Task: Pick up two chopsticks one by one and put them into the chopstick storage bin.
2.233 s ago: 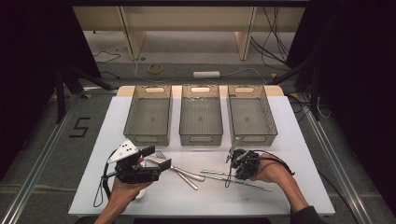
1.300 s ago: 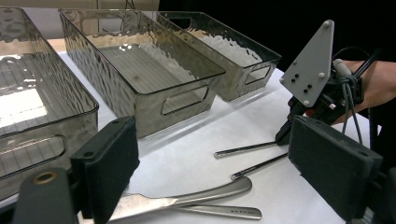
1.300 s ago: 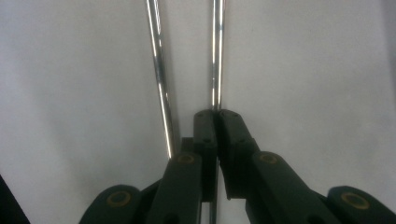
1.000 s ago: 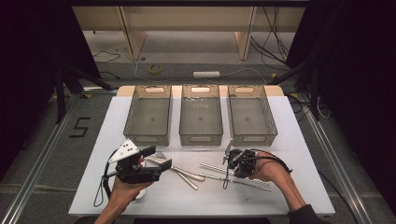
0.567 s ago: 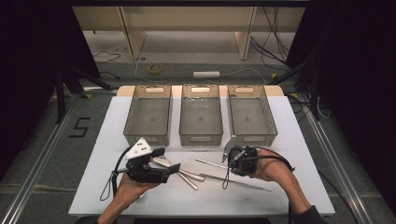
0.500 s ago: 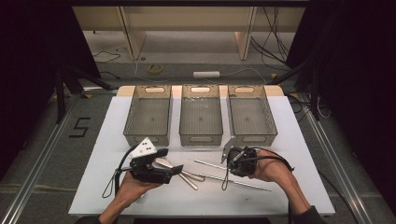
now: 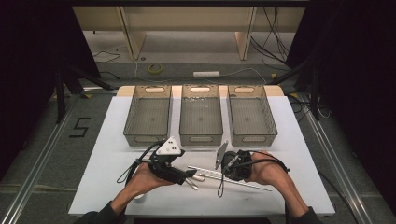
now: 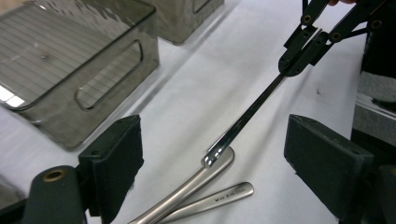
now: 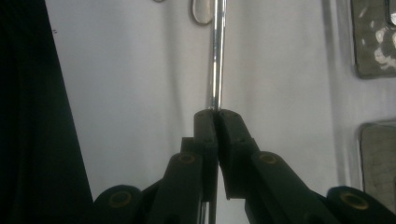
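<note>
My right gripper (image 7: pixel 225 172) is shut on one end of a thin metal rod (image 7: pixel 205 170), which reaches left toward my left gripper (image 7: pixel 190 173). In the right gripper view the jaws (image 9: pixel 216 116) pinch the rod (image 9: pixel 217 56), which runs straight up the frame. In the left gripper view the rod (image 8: pixel 247 116) slants down from the right gripper (image 8: pixel 294 63), and its free end hangs just over two steel utensil handles (image 8: pixel 196 186) lying on the white table. The left gripper (image 8: pixel 219 177) is open, its wide pads either side of the rod's tip without touching it.
Three empty grey bins stand in a row behind the grippers: left (image 7: pixel 144 138), middle (image 7: pixel 201 139), right (image 7: pixel 252 138). Another thin rod (image 7: pixel 254 185) lies on the table by the right hand. A bin (image 8: pixel 70 70) stands close on the left in the left gripper view.
The left gripper has slid right toward the table's middle, up to the rod's free end. The right gripper has lifted a little and shifted left with the rod still pinched.
</note>
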`<state>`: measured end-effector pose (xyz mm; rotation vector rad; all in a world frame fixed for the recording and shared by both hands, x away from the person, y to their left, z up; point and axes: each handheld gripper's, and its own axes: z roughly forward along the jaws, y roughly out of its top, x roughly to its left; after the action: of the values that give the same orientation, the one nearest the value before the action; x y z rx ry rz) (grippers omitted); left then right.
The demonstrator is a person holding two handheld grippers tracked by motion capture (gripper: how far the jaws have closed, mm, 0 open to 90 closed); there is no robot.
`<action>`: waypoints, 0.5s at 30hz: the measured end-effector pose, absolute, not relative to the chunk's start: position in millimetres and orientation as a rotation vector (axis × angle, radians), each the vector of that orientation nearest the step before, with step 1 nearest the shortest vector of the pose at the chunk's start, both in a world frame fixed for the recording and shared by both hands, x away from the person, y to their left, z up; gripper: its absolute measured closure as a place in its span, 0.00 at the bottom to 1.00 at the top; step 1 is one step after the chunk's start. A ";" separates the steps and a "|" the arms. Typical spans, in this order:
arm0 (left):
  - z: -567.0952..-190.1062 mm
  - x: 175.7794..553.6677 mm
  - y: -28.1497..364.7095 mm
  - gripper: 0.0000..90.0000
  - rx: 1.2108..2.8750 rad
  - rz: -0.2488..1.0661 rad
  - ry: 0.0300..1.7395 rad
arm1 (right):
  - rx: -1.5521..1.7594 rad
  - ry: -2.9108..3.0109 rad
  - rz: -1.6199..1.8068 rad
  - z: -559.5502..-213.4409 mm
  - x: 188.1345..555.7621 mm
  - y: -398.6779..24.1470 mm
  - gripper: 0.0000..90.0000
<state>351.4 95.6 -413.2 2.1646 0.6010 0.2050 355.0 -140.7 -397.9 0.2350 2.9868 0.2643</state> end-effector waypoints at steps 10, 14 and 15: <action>-414.1 347.7 87.0 0.29 2.259 0.207 0.485 | 0.169 2.979 0.275 -395.9 349.9 -133.3 0.96; -415.7 345.1 83.1 0.34 2.283 0.220 0.446 | 0.154 2.980 0.272 -394.4 347.7 -130.8 0.96; -415.9 344.2 82.2 0.35 2.294 0.220 0.435 | 0.145 2.976 0.279 -395.1 347.2 -130.5 0.96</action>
<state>344.2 82.2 -415.9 2.2939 0.4346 0.2200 347.2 -130.5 -395.1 0.1453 2.9757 0.2793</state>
